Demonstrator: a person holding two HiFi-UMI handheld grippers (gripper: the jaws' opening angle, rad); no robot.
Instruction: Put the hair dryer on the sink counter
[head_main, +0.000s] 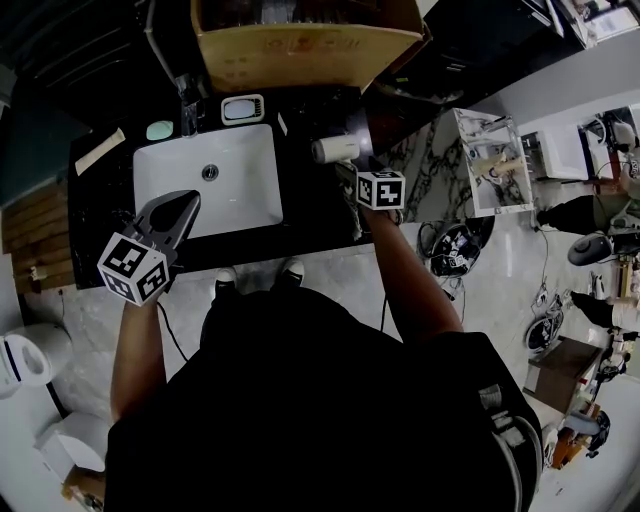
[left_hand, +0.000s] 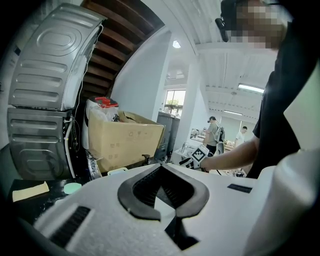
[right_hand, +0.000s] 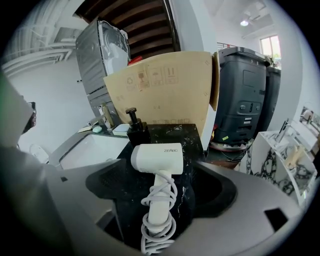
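Observation:
A white hair dryer (right_hand: 159, 158) lies on the black marble sink counter (right_hand: 187, 132), its cord wound round the handle. In the head view the hair dryer (head_main: 335, 150) rests right of the white basin (head_main: 205, 180). My right gripper (right_hand: 162, 192) is open, with a jaw on either side of the handle and not touching it. From above, that right gripper (head_main: 353, 168) sits just in front of the dryer. My left gripper (head_main: 188, 198) hovers over the basin's front left part; its jaws meet at the tips with nothing between them, as the left gripper view also shows for the left gripper (left_hand: 160, 168).
A big cardboard box (head_main: 300, 45) stands behind the counter. By the faucet (head_main: 188, 108) are a soap dish (head_main: 242, 108) and a green soap (head_main: 159, 129). A black pump bottle (right_hand: 134, 131) stands beyond the dryer. There are black bins (right_hand: 245, 100) at the right and a toilet (head_main: 25, 360) at the left.

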